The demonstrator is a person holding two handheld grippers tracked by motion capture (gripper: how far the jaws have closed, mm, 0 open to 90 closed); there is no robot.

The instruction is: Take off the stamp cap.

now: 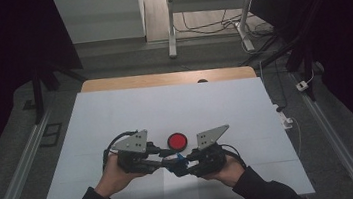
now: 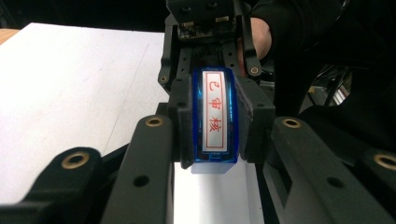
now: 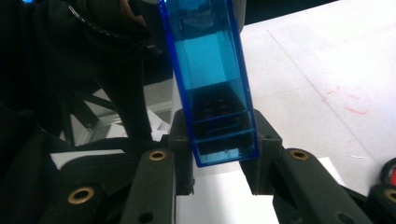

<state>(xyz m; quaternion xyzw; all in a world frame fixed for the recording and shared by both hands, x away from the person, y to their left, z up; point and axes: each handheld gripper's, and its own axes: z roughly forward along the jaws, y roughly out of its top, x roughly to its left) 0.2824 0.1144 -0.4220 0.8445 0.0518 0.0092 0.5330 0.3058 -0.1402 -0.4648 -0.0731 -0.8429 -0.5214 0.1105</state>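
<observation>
A translucent blue stamp point(image 1: 176, 162) hangs just above the white table top point(image 1: 175, 104), near its front edge, between two grippers that face each other. In the left gripper view the stamp point(image 2: 215, 114) shows a white label with red characters, and my left gripper point(image 2: 215, 140) is shut on its sides. Beyond it, the right gripper point(image 2: 212, 70) clamps the stamp's far part. In the right gripper view the blue casing point(image 3: 212, 84) rises steeply from my right gripper point(image 3: 219, 140), whose pads press on its lower end. From above, the left gripper point(image 1: 167, 160) and right gripper point(image 1: 184, 165) meet at the stamp.
A round red ink pad point(image 1: 177, 140) lies on the table just behind the grippers; its edge is also in the right gripper view point(image 3: 390, 170). A wooden strip point(image 1: 162, 79) runs along the table's far edge. Desk legs and cables point(image 1: 236, 27) are on the floor beyond.
</observation>
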